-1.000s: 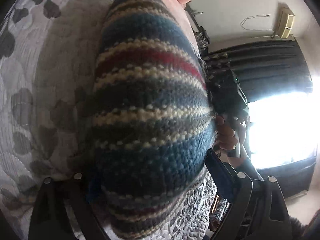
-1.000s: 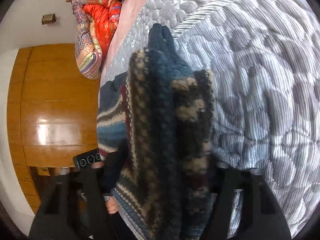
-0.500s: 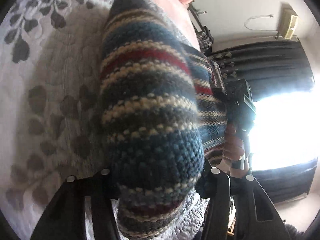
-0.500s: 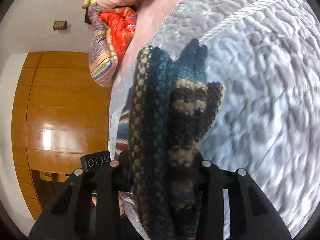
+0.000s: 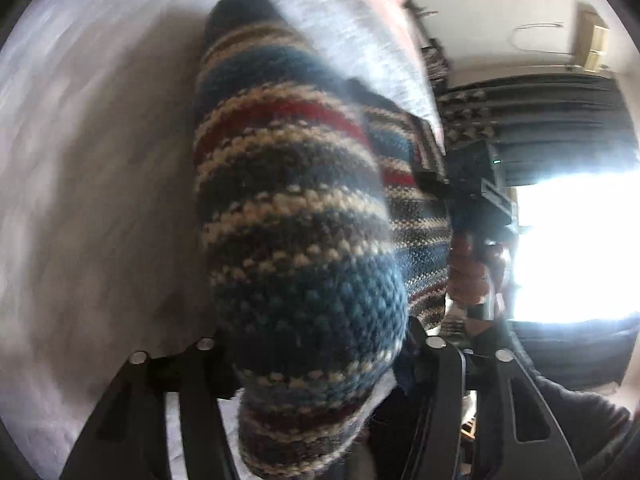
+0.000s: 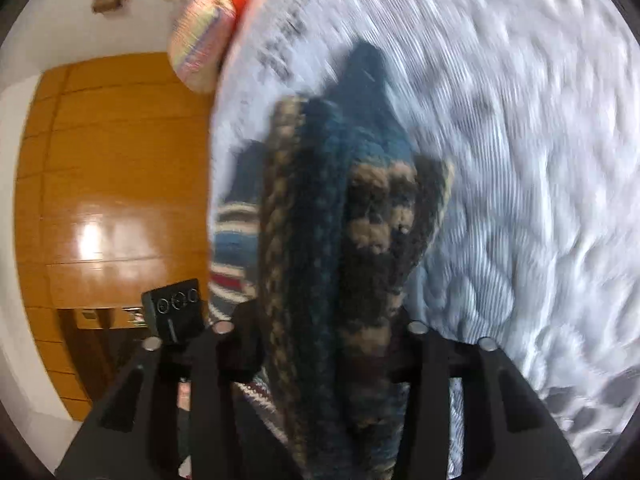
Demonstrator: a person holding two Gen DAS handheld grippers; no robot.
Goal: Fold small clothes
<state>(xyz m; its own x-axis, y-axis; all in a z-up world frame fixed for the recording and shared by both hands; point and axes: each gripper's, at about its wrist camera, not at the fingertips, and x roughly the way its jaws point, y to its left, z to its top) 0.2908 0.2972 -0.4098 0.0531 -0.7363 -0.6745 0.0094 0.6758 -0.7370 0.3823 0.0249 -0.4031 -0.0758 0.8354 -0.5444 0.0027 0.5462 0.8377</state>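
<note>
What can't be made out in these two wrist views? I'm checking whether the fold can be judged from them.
- Left wrist view: the knit garment fills the left gripper, hiding its fingertips and the fold's shape.
- Right wrist view: bunched knit covers the right gripper; the layers can't be counted.
- Both views: the bedspread is motion-blurred.
- The garment's type: cut off by the frame edges.

I count one striped knitted garment [image 5: 296, 240], and it shows up in both of my views. I have two hand-held grippers: my left hand-held gripper [image 5: 316, 360] and my right hand-held gripper [image 6: 320, 336], each with two black fingers. There is one bed [image 6: 520, 140] with one quilted cover. I see one bright folded blanket [image 6: 208, 12], one wooden wardrobe [image 6: 100, 200] and one dark curtain [image 5: 560, 120].
</note>
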